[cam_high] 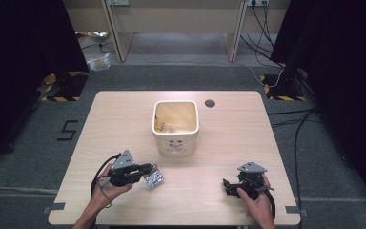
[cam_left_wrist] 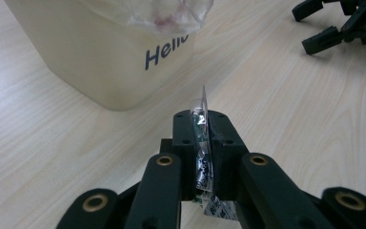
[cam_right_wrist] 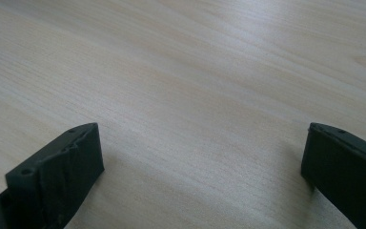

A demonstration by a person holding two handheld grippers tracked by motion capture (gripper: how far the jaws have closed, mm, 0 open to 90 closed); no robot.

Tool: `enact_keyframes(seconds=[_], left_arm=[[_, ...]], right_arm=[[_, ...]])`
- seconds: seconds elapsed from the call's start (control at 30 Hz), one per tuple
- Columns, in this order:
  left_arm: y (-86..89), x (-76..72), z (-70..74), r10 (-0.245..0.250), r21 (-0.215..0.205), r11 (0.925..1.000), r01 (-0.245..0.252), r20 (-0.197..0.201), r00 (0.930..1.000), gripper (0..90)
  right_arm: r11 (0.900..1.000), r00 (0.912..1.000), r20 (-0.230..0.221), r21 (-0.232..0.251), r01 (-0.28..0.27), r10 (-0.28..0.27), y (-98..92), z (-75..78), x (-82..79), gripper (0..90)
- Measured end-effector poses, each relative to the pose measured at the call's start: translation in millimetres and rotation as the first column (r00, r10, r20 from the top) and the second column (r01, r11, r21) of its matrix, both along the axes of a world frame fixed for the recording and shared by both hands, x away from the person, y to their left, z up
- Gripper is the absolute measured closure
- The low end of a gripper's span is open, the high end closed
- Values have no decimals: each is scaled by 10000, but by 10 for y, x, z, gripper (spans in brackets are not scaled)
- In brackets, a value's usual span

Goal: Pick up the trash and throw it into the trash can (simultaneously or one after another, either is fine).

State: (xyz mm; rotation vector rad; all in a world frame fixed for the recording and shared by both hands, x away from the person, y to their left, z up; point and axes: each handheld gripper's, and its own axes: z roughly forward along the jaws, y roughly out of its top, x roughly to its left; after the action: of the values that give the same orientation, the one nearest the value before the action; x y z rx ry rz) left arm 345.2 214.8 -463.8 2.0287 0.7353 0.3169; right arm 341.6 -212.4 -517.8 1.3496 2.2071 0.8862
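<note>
My left gripper has its jaws pressed on a small packet; in the left gripper view the packet stands on edge between the two pads, a thin clear wrapper with dark print on it (too small and too squeezed for me to read), and its sealed top edge pokes up past the jaw tips; a white bit with fine print shows under the jaws, also unreadable. In the high view the packet hangs at the gripper's tip over the table, near the front left, just short of the bin.

The bin is cream, square and open at the top, near the table's middle; on its side I read "Hell", the word cut off by a crumpled clear film draped over the rim; in the high view some scraps lie inside it, yellowish, and I cannot tell what they are.

My right gripper sits low at the front right, well apart from the left; its jaws are spread wide with bare wood between them; a "5" is marked on the floor to the left of the table.
</note>
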Motion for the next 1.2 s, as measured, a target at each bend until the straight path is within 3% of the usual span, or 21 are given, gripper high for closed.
enact_keyframes(seconds=[0.57,1.2], left_arm=[[-7,102,233,-52,-366,9993,62,274,9996,824],[10,192,590,-209,-697,9972,255,662,9976,824]], right_arm=[[10000,10000,12,-11,-10,10,-2,0,1,5],[10000,10000,-11,4,8,-8,0,0,0,6]])
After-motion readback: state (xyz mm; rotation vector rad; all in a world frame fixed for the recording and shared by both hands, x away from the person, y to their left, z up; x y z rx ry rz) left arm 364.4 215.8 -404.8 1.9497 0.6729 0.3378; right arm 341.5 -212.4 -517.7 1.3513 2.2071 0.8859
